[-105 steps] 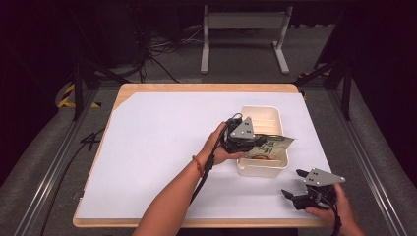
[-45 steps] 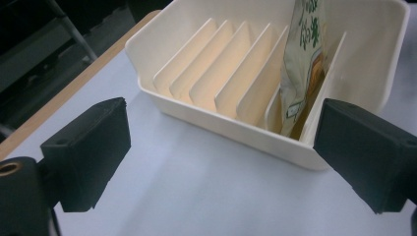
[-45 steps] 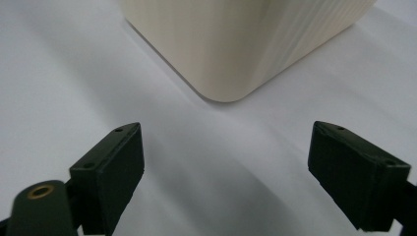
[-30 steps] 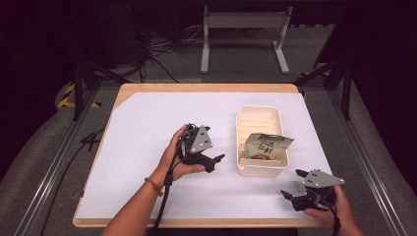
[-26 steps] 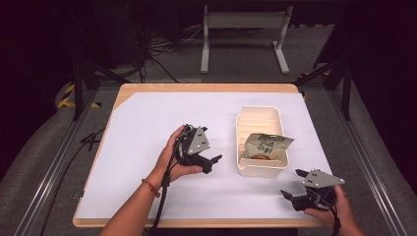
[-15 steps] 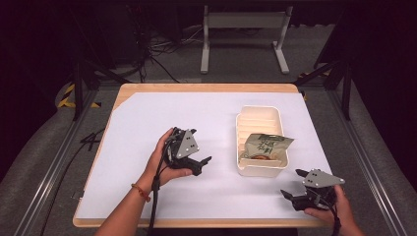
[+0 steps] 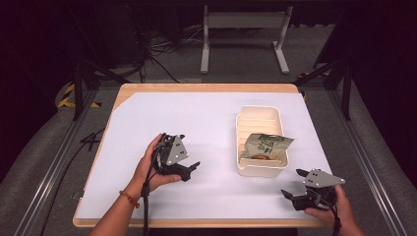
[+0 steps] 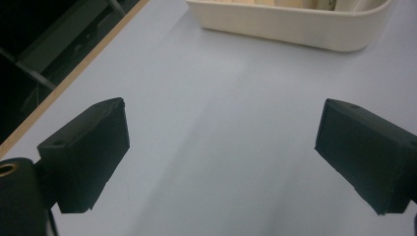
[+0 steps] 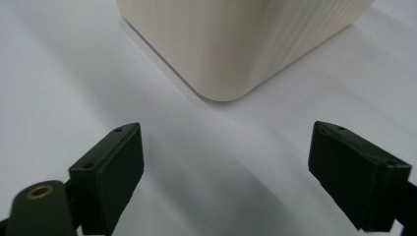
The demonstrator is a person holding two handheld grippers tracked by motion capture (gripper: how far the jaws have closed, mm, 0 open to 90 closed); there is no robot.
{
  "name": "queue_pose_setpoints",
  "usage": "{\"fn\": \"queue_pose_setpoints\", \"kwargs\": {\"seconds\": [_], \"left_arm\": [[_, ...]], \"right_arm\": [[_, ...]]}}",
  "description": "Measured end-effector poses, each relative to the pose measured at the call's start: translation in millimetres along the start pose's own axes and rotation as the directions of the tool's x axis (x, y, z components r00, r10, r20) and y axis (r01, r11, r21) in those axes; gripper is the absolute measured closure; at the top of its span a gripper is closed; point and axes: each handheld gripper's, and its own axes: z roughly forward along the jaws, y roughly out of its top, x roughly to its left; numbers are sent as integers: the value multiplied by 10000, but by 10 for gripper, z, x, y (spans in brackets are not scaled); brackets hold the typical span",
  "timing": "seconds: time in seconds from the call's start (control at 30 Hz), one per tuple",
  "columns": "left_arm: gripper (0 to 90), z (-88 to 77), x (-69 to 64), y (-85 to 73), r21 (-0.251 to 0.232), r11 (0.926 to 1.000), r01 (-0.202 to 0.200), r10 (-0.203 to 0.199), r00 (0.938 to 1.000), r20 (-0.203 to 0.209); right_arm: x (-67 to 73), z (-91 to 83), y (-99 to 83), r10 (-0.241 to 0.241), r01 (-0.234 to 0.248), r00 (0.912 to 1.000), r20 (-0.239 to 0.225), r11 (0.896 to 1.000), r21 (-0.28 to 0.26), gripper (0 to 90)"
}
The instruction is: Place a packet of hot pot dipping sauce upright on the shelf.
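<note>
A cream plastic tray (image 7: 260, 168) lies right of the table's middle, and a green-and-tan snack packet (image 7: 266, 146) rests in its near half. My left gripper (image 7: 189, 170) sits low over the white table left of the tray, jaws wide open and empty. The left gripper view (image 8: 221, 147) looks across bare table to the tray's wall (image 8: 290, 27). My right gripper (image 7: 291, 195) rests near the front edge, right of the tray's near corner, open and empty. A rounded tray corner (image 9: 236, 54) stands just beyond the jaws in the right gripper view (image 9: 226, 162).
A white sheet covers the wooden table (image 7: 206, 88). Dark floor, cables and a grey metal stand (image 7: 243, 34) lie beyond the far edge. Metal rails run along both sides of the table.
My left gripper has drawn back from the tray, where it hung over the packet, moving left and toward the person. The packet stays in the tray. The right gripper has not moved.
</note>
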Motion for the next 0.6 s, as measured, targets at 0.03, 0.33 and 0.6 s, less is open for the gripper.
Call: {"fn": "queue_pose_setpoints", "kwargs": {"seconds": [0.03,0.33,0.6], "left_arm": [[67,-18,5,-29,107,9999,2,-2,10000,-29],[67,-139,48,-250,401,9991,141,-127,9993,-341],[64,-247,76,-423,546,9972,509,-473,9968,-642]], "right_arm": [[0,0,0,3,-3,10000,11,10000,1,142],[7,9,3,-7,6,10000,32,10000,24,142],[10,12,6,-32,31,10000,27,10000,30,142]]}}
